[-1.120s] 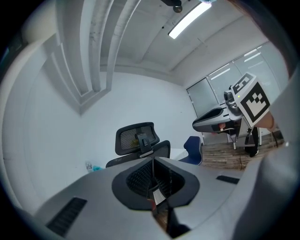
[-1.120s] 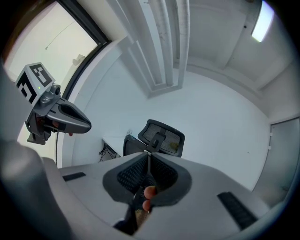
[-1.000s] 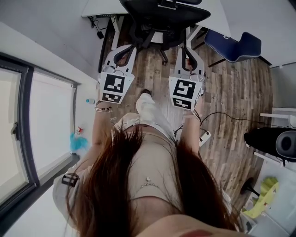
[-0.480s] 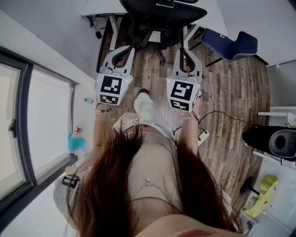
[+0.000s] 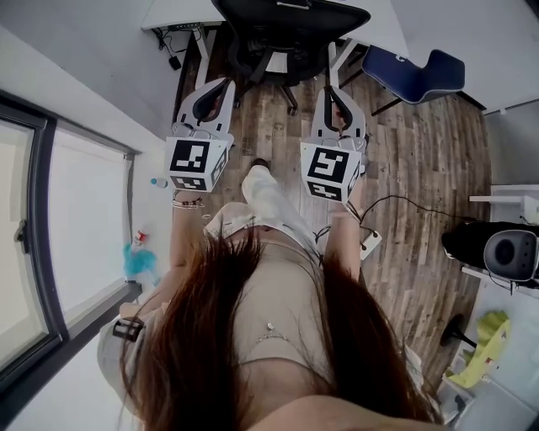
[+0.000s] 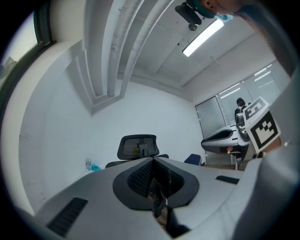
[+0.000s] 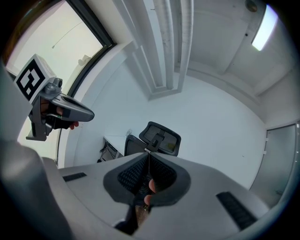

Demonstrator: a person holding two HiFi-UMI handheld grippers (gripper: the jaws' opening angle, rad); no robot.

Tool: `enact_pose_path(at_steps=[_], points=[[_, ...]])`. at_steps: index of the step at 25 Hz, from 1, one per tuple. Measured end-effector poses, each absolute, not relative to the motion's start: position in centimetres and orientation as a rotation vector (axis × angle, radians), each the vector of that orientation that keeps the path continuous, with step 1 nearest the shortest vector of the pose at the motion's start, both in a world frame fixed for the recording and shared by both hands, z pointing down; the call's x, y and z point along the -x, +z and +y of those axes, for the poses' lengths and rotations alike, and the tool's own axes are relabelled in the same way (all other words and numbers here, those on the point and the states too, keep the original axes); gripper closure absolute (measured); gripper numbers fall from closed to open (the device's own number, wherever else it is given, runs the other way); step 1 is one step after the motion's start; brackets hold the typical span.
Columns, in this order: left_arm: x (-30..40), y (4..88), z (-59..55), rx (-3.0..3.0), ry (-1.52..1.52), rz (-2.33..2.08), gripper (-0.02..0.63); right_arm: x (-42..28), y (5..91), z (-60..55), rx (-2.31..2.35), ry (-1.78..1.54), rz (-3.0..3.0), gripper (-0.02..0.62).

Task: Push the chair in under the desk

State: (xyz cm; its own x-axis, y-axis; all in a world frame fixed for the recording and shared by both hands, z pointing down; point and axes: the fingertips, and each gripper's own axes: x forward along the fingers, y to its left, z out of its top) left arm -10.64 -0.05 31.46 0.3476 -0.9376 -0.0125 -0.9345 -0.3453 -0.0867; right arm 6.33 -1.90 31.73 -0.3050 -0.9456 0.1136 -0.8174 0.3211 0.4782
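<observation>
The chair (image 5: 286, 29) is seen at the top of the head view, its back turned to the person, between the legs of the desk (image 5: 178, 12) and seemingly only partly under it. The left gripper (image 5: 221, 87) and right gripper (image 5: 333, 91) are held shut and empty, just short of the back. On a wheeled base, it should roll readily yet may swivel. The mesh will probably give, so the stiff back frame is best pressed evenly at both sides.

Black mesh-back office chair (image 5: 290, 25) upright on its wheeled base at 12 o'clock, standing right at the white desk (image 5: 178, 12) spanning 11 to 1 o'clock.
</observation>
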Motion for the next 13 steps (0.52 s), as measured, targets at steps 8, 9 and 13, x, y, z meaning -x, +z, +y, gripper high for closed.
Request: enact_pose_path(at_steps=[8, 9, 13], points=[[10.46, 30.81, 0.28, 2.507, -0.016, 1.727, 0.601, -6.22, 31.64, -1.59, -1.56, -0.505, -2.228, 0.566], [10.52, 30.8, 0.31, 2.506, -0.008, 1.728, 0.601, -6.14, 31.59, -1.57, -1.561, -0.513, -2.234, 0.566], [10.61, 30.96, 0.24, 2.528, 0.001, 1.729, 0.601, -6.05, 31.61, -1.68, -1.558, -0.544, -2.234, 0.568]])
